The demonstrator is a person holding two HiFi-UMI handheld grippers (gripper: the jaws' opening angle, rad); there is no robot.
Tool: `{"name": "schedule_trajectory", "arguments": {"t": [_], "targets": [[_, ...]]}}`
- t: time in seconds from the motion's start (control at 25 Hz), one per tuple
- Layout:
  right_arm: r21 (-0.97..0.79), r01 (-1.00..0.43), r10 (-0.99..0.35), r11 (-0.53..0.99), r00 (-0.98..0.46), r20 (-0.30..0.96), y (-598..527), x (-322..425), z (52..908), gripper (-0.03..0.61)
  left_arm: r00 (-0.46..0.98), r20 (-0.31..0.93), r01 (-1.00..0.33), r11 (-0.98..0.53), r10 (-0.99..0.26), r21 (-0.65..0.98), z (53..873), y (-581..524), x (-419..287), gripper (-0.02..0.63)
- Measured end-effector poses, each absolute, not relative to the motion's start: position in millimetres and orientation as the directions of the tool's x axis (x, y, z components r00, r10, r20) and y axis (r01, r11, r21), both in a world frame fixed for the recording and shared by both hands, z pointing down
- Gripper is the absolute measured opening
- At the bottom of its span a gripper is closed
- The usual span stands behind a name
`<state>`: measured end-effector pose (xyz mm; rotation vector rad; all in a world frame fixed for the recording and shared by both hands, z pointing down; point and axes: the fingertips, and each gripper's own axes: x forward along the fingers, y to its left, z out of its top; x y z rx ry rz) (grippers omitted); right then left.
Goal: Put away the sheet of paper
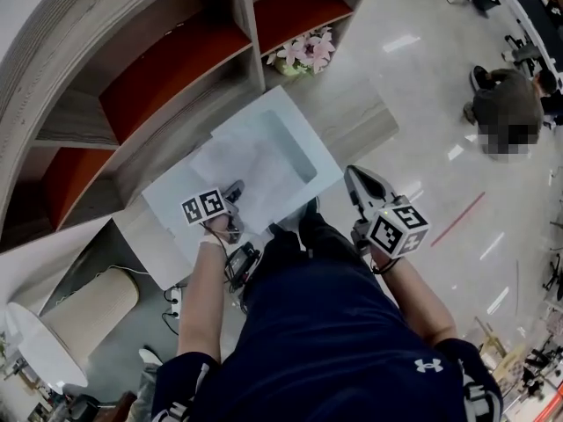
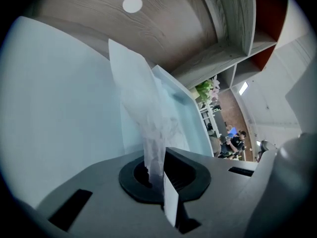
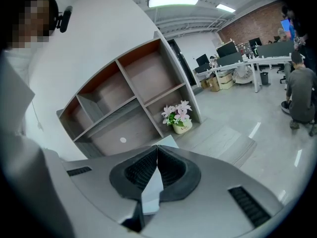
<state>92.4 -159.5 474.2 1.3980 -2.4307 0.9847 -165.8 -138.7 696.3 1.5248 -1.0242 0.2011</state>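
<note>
Curved wooden shelves [image 1: 167,86] with red back panels stood behind the work, with a pot of pink flowers [image 1: 303,53] at their foot and, far off on the shiny floor, a crouching person [image 1: 506,104]. In front of the shelves lay a pale box [image 1: 299,117] with a sunken compartment, and the sheet of paper [image 1: 246,161] was spread over its near part, thin and wrinkled. The left gripper [image 1: 236,190] was pressed together on the near edge of the sheet; its own view showed the paper [image 2: 141,98] rising from between the closed jaws and standing in front of the box wall [image 2: 59,108]. The right gripper [image 1: 354,176] hung to the right, just beside the box corner, its jaw tips together and, as far as I could tell, with nothing held; its view looked past the tips [image 3: 157,150] to the shelves [image 3: 143,83]. I judged that the step in hand was to bring the sheet to its place, probably the compartment, though the pictures did not settle this. To do it well, the pinch should be firm but the move slow, because such thin paper may tear or slip at the one held edge. The far end should go down first, so that the sheet slides in flat and does not fold. The right gripper could press the loose part lightly, and the left should open only when the sheet rests inside.
</note>
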Motion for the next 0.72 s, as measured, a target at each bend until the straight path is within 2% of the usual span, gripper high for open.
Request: {"name": "schedule_trajectory", "arguments": {"t": [0.72], "targets": [[-0.472, -0.842, -0.734, 0.261, -0.490, 0.469, -155, 116, 483, 0.014, 0.664, 0.593, -0.640, 0.064, -0.456, 0.766, 703, -190, -101, 0.016]]}}
